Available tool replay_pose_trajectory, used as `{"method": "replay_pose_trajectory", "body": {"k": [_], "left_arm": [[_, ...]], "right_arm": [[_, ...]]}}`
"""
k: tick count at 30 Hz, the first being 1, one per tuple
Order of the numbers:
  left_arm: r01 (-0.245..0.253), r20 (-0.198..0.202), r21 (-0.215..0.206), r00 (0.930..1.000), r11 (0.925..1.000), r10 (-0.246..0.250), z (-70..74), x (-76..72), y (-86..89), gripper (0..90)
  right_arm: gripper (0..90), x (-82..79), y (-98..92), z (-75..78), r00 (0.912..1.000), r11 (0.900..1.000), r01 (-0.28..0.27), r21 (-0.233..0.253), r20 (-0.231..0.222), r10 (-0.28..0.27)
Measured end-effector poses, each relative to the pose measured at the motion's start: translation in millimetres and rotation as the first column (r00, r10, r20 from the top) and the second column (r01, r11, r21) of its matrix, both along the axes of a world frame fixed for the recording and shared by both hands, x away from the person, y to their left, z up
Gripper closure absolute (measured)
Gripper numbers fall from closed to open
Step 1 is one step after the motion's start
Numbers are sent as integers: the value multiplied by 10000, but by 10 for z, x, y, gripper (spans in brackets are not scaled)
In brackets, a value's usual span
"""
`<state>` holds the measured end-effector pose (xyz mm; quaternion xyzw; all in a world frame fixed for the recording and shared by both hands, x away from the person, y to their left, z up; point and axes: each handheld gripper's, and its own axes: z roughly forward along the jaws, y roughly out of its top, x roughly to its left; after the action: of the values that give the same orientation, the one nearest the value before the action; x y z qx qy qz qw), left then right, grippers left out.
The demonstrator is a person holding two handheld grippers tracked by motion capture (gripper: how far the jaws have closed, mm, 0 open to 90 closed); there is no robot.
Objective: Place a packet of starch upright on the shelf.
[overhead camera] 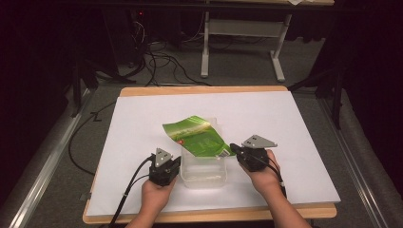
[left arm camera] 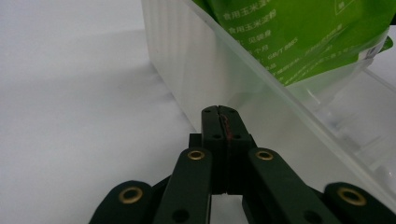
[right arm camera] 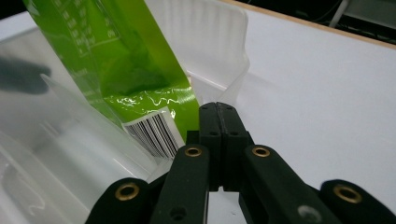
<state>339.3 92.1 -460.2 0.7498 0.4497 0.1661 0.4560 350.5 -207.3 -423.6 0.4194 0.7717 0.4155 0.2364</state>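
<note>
green pouch (left arm camera: 303, 32) cut off at top edge, print blurred, clear container (right arm camera: 56, 154) cropped at left

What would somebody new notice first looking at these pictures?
The bright green pouch stands out first, lying tilted across the clear plastic container in the middle of the white table. Next come the two black tools flanking the container: the left hand-held gripper at its left side and the right hand-held gripper by the pouch's barcode corner, both with jaws pressed together.
</note>
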Motion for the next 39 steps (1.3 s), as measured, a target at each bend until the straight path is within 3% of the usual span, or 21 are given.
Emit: {"method": "replay_pose_trajectory", "body": {"k": [6,9,13,18,22,28,34,36,39], "left_arm": [[47,-64,-57,10000,10000,-47,-13,-8,6,900],[43,-59,-32,10000,10000,-43,-13,-10,6,900],[13,-8,-33,10000,10000,-13,-17,-13,1,900],[13,-24,-14,10000,10000,-13,-17,-16,3,900],[21,-31,2,10000,10000,-21,-18,-19,5,900],[8,45,162,10000,9999,-9,-22,-33,-6,900],[-31,107,229,9999,9997,29,-8,-83,-7,900],[5,103,207,9999,9998,-7,2,-104,2,900],[58,91,114,9999,9999,-59,14,-119,11,900]], "right_arm": [[900,64,109,-58,9998,9996,-80,-270,-210,74],[900,103,143,-78,9989,9998,-181,-72,-427,178],[900,124,248,-73,9972,9983,-584,48,-472,585],[900,130,446,-77,9920,9923,-1179,-371,-502,1160],[900,180,492,-122,9900,9916,-1251,-343,-707,1224],[900,180,439,-100,9868,9900,-1408,75,-801,1409],[836,103,293,42,9928,9916,-1159,567,-222,1173],[775,87,261,125,9934,9885,-1143,993,56,1143],[600,89,273,241,9925,9783,-1174,1710,546,1095]]}}
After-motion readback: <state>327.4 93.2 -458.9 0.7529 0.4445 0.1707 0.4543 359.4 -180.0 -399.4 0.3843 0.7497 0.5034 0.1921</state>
